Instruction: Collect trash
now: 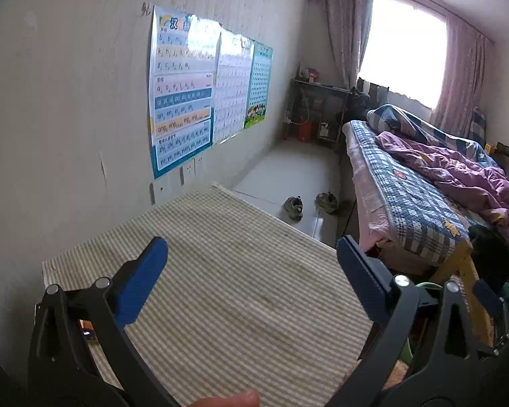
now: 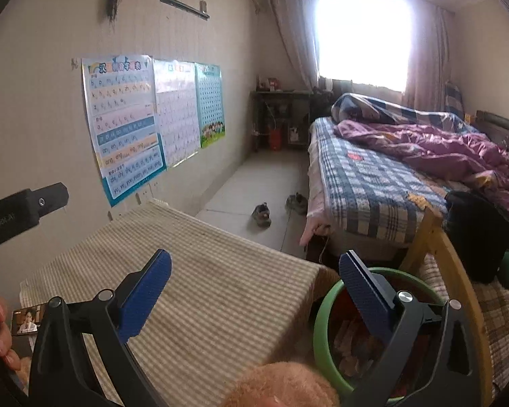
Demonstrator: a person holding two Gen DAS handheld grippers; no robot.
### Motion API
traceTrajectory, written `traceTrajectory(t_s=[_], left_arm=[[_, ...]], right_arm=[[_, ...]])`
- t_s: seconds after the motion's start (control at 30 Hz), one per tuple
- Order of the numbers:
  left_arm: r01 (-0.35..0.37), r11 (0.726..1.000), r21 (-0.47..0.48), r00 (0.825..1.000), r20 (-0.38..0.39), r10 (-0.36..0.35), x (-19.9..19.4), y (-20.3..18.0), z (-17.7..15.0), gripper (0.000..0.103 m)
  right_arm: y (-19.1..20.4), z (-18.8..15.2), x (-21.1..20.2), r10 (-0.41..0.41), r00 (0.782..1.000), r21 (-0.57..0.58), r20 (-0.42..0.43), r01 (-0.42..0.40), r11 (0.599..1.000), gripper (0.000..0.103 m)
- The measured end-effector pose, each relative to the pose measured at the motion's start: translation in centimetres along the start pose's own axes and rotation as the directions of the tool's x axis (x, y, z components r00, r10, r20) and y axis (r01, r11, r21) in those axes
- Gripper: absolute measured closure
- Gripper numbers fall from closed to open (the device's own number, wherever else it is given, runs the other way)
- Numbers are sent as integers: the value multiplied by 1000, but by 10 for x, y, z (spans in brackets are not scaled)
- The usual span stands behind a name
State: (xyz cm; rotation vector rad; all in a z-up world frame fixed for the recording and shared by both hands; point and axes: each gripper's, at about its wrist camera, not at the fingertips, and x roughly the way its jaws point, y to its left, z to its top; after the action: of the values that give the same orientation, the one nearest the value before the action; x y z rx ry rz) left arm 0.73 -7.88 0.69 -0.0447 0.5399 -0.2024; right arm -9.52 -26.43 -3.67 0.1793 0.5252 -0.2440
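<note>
Trash, a jumble of paper and wrapper scraps (image 2: pixel 351 349), lies inside the round green plastic bin (image 2: pixel 322 332), which stands upright with its mouth facing up, just beside the corner of the striped beige cloth-covered table (image 2: pixel 220 298); the scraps show no single long axis. The right gripper (image 2: pixel 254 291) hangs with jaws wide apart, empty. The left gripper (image 1: pixel 251 271) likewise stands spread over the table, holding nothing.

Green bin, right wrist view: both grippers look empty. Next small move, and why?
Probably pan both grippers to look for more trash. The right gripper and left gripper stand open and empty, the striped tabletop shows no litter, and the green bin beside it already holds scraps.
</note>
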Motion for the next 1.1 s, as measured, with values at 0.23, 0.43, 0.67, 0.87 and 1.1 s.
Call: traceTrajectory(t_s=[0.23, 0.43, 0.67, 0.87, 1.1], left_arm=[[15, 1000, -5, 999, -29, -16, 4, -2, -4, 5], [23, 1000, 2, 999, -39, -23, 4, -3, -6, 5], [25, 1000, -2, 999, -48, -25, 5, -2, -6, 5], [24, 1000, 0, 998, -51, -24, 6, -3, -8, 6], [25, 1000, -1, 998, -56, -25, 7, -4, -9, 5]], right_arm=[[-1, -4, 3, 3, 1000, 4, -24, -3, 1000, 7], [-1, -7, 5, 7, 999, 1, -40, -7, 1000, 7], [-2, -9, 7, 6, 998, 8, -57, -6, 1000, 7], [-1, -10, 8, 9, 998, 7, -64, -9, 1000, 7], [-1, -13, 11, 12, 997, 9, -79, -11, 1000, 7]])
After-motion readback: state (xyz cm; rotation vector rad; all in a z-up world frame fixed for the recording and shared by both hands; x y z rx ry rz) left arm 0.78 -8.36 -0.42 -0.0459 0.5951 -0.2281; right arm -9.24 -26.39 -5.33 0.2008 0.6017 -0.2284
